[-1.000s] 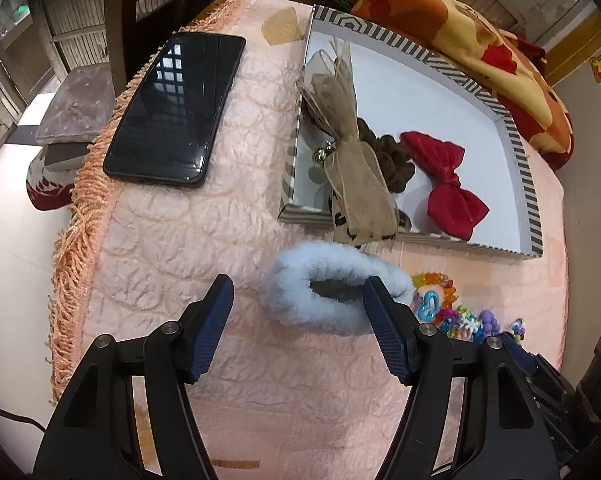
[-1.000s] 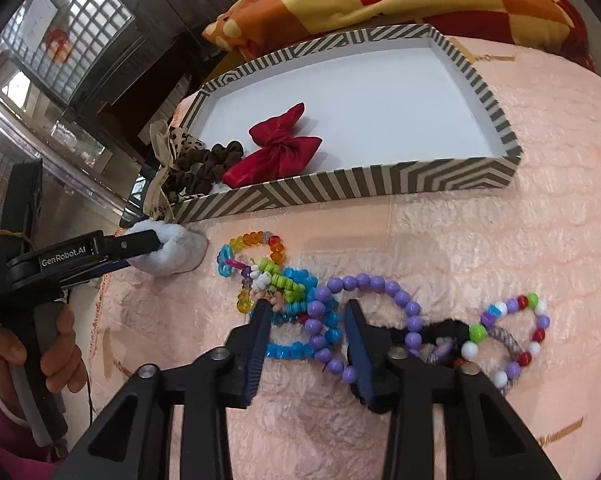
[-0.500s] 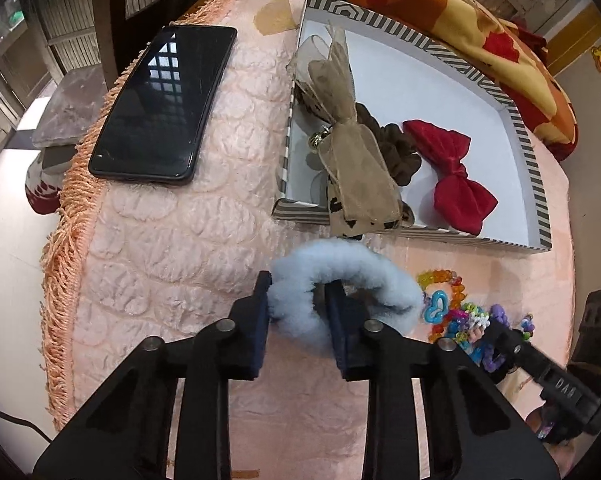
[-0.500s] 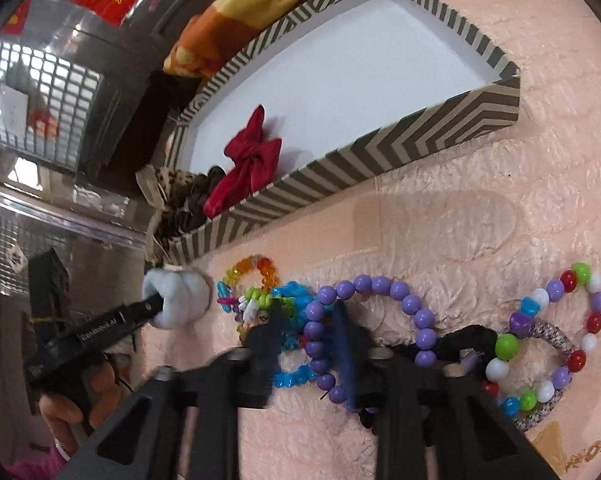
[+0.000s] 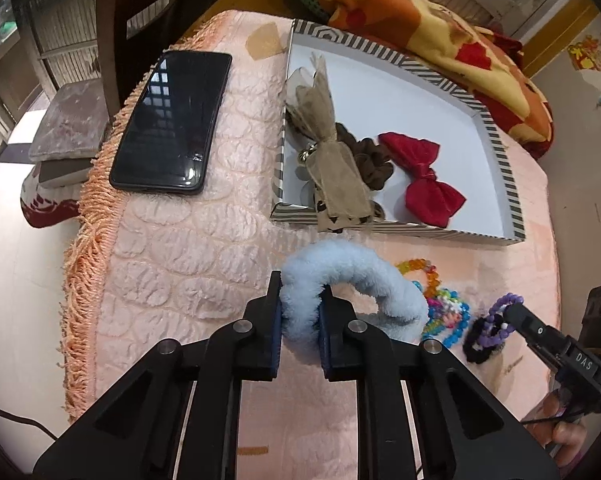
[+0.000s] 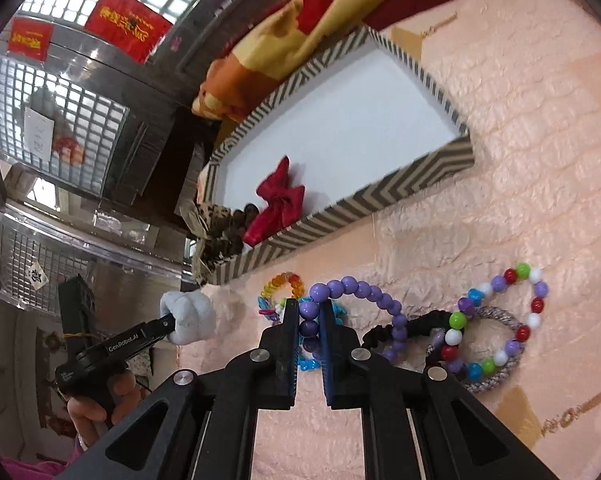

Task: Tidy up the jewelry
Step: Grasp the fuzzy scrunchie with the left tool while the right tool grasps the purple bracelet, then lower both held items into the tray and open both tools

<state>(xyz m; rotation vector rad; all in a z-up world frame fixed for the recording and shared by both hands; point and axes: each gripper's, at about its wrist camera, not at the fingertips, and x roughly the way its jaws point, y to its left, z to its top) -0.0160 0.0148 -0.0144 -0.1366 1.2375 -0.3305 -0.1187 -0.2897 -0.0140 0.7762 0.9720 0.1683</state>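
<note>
My left gripper (image 5: 299, 296) is shut on a fluffy light-blue scrunchie (image 5: 364, 276) and holds it just above the pink cloth, in front of the striped tray (image 5: 500, 152). The tray holds a red bow (image 5: 424, 180), a brown scrunchie (image 5: 370, 160) and a tan ribbon bow (image 5: 332, 160) draped over its near wall. My right gripper (image 6: 309, 316) is shut on a purple bead bracelet (image 6: 364, 292). The blue scrunchie also shows in the right wrist view (image 6: 188, 316).
A black phone (image 5: 168, 120) lies left of the tray near the fringed table edge. Coloured bead bracelets (image 6: 500, 320), a black hair tie (image 6: 416, 328) and a braided grey ring (image 6: 496, 368) lie on the cloth. A patterned blanket (image 5: 440, 36) lies behind the tray.
Both grippers went from open to shut. The left closed on the blue scrunchie and lifted it. The right closed on the purple bead bracelet and tilted.
</note>
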